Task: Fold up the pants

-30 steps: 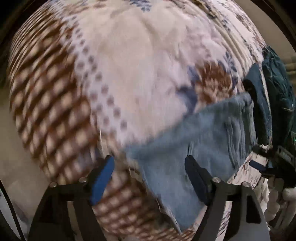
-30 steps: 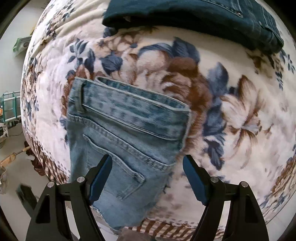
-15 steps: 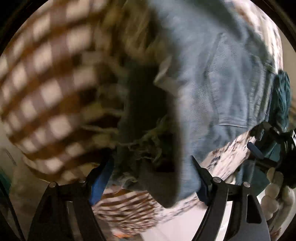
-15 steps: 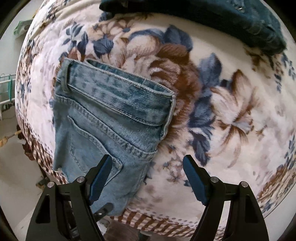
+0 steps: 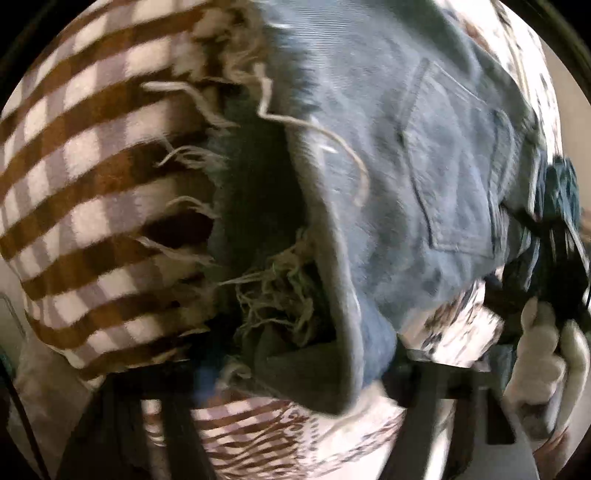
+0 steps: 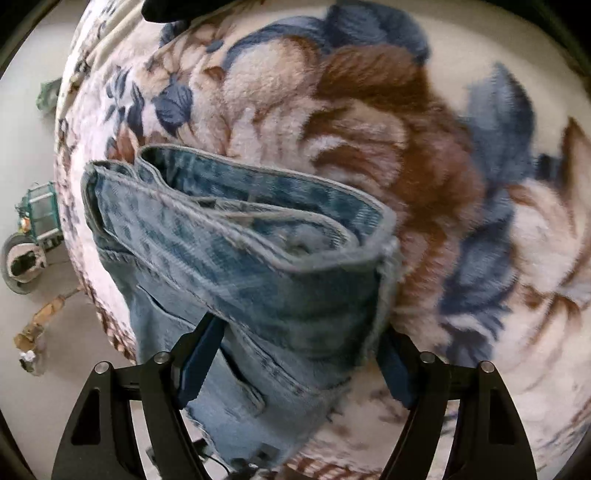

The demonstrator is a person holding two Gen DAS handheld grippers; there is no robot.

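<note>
Light blue denim shorts (image 6: pixel 236 258) lie on a floral blanket (image 6: pixel 369 110), waistband toward the bed's middle, frayed leg hems (image 5: pixel 273 291) hanging over the checked edge. My right gripper (image 6: pixel 295 354) is open, its fingers straddling the waistband end of the shorts. My left gripper (image 5: pixel 295 373) is open and pushed up against the frayed leg opening; its fingers are blurred and partly hidden by the denim. The back pocket (image 5: pixel 450 177) shows in the left wrist view.
A dark teal garment (image 5: pixel 561 192) lies beyond the shorts, its edge at the top of the right wrist view (image 6: pixel 166 9). The checked blanket border (image 5: pixel 92 184) drapes over the bed edge. Floor clutter and a small green cart (image 6: pixel 37 214) stand beside the bed.
Both grippers have moved in toward the shorts: the left came up to the frayed hem, the right now straddles the waistband. The waistband has bunched and lifted.
</note>
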